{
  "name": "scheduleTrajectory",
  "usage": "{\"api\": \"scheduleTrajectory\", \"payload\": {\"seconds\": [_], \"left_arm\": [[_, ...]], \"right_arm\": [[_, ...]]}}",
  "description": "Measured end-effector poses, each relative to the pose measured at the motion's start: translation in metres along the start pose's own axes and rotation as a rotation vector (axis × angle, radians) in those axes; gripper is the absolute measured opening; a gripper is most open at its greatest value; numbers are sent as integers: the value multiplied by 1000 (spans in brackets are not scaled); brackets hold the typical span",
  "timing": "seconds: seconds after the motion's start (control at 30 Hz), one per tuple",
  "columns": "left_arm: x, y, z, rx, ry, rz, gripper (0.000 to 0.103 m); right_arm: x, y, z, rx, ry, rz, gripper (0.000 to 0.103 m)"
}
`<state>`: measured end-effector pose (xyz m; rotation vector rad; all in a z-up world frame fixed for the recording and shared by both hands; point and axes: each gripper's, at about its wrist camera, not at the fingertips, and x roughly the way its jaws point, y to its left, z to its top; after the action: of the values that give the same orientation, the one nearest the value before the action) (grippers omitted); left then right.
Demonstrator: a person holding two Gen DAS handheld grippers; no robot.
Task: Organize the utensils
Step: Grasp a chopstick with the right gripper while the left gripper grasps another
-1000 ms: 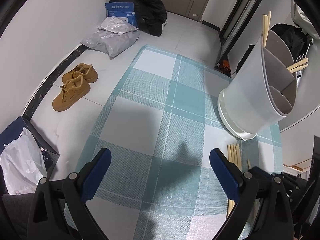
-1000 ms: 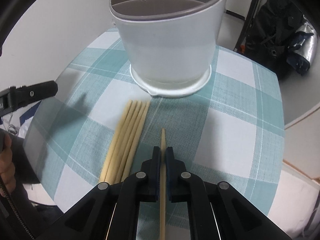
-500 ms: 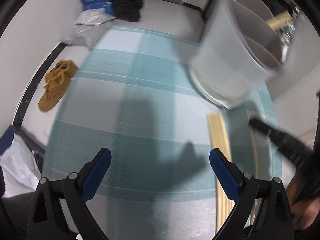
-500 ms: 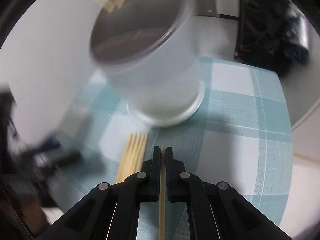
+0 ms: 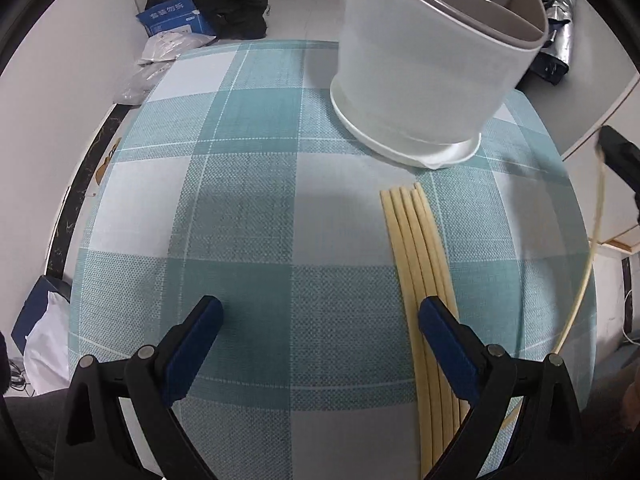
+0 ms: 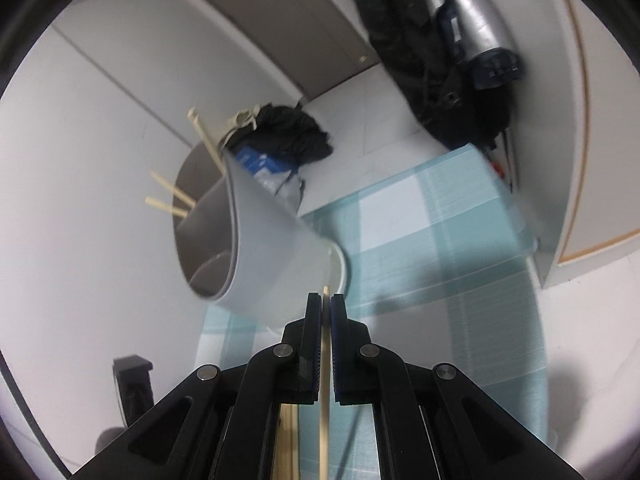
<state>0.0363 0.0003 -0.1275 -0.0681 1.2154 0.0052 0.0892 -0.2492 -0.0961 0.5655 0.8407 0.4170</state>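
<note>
In the left wrist view, the left gripper (image 5: 318, 344) hangs over the bench (image 5: 248, 208), which is covered in a teal-and-white checked cloth. Its jaws stand wide apart with nothing between them. A bundle of pale chopsticks (image 5: 420, 264) lies flat on the cloth, running from just short of the white utensil holder (image 5: 424, 80) down past the right-hand blue pad. The holder stands upright at the far side of the bench. At the right edge, the right gripper (image 5: 618, 156) shows as a dark blur, with a single chopstick (image 5: 588, 276) trailing from it above the cloth.

In the right wrist view, the right gripper (image 6: 326, 312) has its jaws closed on the single chopstick (image 6: 323, 408), whose tip pokes out just past the pads. The utensil holder (image 6: 272, 248) appears tilted in the frame directly ahead, its grey divided interior visible. Several chopsticks (image 6: 172, 200) already stick out of its far compartments.
</note>
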Motion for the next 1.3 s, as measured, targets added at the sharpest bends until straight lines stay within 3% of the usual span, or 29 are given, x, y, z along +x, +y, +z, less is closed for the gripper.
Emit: {"api": "scheduleTrajectory", "payload": {"seconds": [0.33,0.5,0.53,0.7,0.8,1.1,1.3], "left_arm": [[7,-8,4,-5,6,57,97],[11,-14,20,40,-4,93,93],[11,-16,24,40,-2,89,88],[8,-29,32,39,13,53,28],[8,-36,34,42,43,39,3],[10,-23,37,-33,49,20,1],[-22,-10,24,-36,-54,-30,0]], "right_arm": [[-19,0,3,-23,-65,-12,4],[-26,5,2,-52,-81,1,4],[-27,6,2,-61,-85,2,4],[-28,10,2,-74,-91,4,4],[-29,10,3,-72,-93,4,4],[-32,18,3,-92,-108,-1,4],[-43,28,-6,-123,-135,-11,4]]}}
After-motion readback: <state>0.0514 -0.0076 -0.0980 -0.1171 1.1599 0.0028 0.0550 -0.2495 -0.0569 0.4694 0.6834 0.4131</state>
